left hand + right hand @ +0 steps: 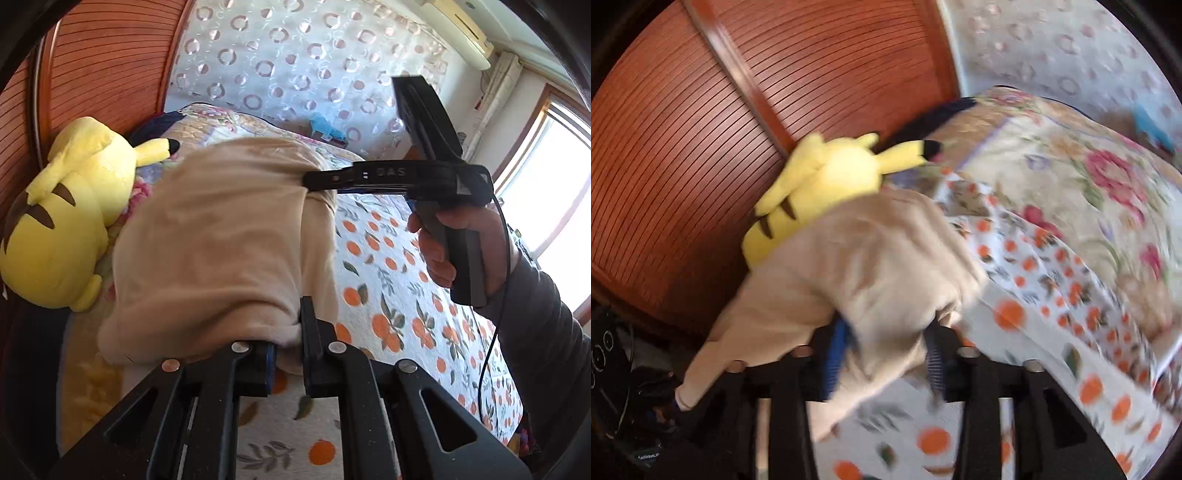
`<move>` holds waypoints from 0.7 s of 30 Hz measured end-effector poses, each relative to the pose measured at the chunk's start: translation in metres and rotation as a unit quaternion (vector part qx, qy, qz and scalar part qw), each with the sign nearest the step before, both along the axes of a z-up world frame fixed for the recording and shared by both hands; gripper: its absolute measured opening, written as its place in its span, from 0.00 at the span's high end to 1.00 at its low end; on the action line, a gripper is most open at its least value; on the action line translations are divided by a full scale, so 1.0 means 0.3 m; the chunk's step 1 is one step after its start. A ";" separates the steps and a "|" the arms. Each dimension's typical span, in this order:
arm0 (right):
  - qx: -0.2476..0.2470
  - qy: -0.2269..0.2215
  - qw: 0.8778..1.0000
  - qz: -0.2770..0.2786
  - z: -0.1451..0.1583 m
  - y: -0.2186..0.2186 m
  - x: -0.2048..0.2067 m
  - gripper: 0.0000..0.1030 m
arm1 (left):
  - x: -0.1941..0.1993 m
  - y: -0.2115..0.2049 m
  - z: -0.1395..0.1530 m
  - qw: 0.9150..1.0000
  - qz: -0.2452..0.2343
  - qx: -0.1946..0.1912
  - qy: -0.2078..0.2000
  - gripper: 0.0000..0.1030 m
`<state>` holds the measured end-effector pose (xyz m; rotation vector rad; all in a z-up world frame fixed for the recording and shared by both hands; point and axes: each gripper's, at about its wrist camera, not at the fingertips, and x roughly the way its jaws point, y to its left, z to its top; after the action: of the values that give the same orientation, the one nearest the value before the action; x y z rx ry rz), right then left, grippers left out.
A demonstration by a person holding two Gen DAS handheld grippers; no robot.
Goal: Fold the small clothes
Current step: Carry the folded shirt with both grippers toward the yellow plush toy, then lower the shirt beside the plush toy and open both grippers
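Folding looks barely begun: I have the beige fleece garment [221, 236] lifted at frame centre, left claw [286, 354] and right claw [882, 354] both clamped on its edge.

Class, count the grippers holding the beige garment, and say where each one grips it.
2. The left gripper clamps the beige garment at its near hem; the right gripper pinches its far right edge. No others visible.

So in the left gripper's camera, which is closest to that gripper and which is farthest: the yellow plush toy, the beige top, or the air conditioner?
1. beige top: pinched in the left gripper.
2. yellow plush toy: farther back, on the left, by the wooden headboard.
3. air conditioner: farthest, high on the wall, upper right.
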<state>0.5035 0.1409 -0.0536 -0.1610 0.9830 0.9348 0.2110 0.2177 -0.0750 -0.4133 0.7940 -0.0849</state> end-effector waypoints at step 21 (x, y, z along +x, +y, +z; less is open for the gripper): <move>0.053 -0.165 0.975 -0.136 0.125 -0.471 -0.605 0.35 | -0.155 -0.170 0.104 0.986 0.020 0.158 -0.039 0.45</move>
<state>0.3220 -0.0004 -0.0160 -0.0856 0.6270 0.6785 0.1645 0.1666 -0.0439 -0.1244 0.7077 0.0634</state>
